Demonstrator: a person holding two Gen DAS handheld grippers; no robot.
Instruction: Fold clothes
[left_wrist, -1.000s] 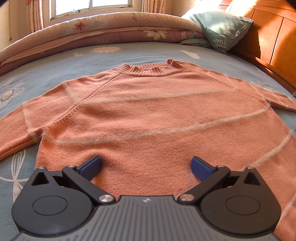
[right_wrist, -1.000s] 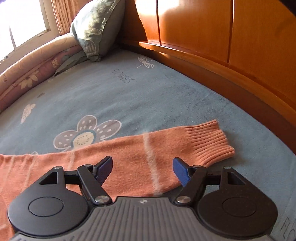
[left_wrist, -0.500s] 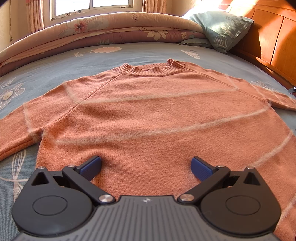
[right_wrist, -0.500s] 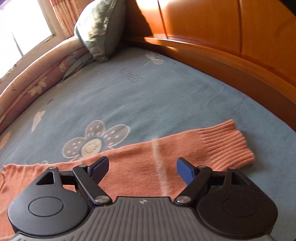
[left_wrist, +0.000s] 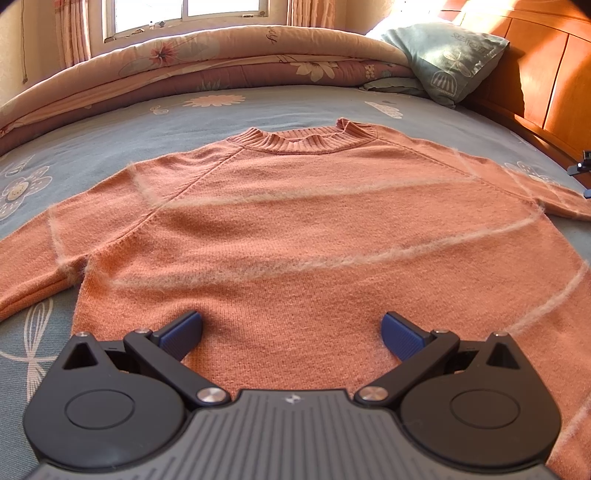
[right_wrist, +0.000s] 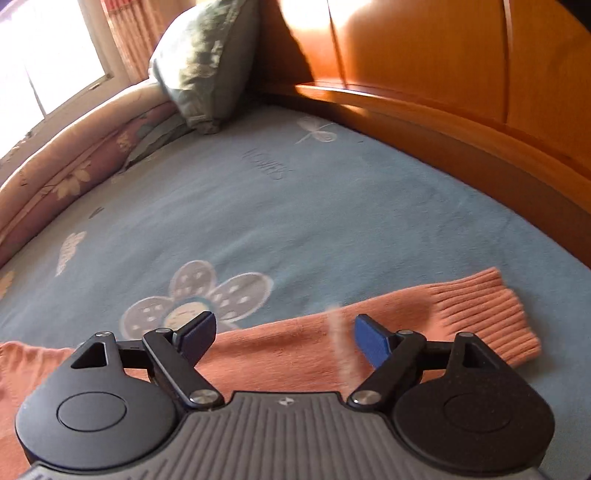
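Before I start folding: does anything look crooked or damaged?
Nothing stands out. The orange knitted sweater with pale fuzzy stripes lies flat and spread on the blue flowered bedsheet, its ribbed collar slightly rumpled.

Bright daylight from the blown-out window (left_wrist: 177, 16), warm sun patches on the wooden headboard (right_wrist: 443, 66), fisheye bending at the edges, right wrist view smeared by motion blur
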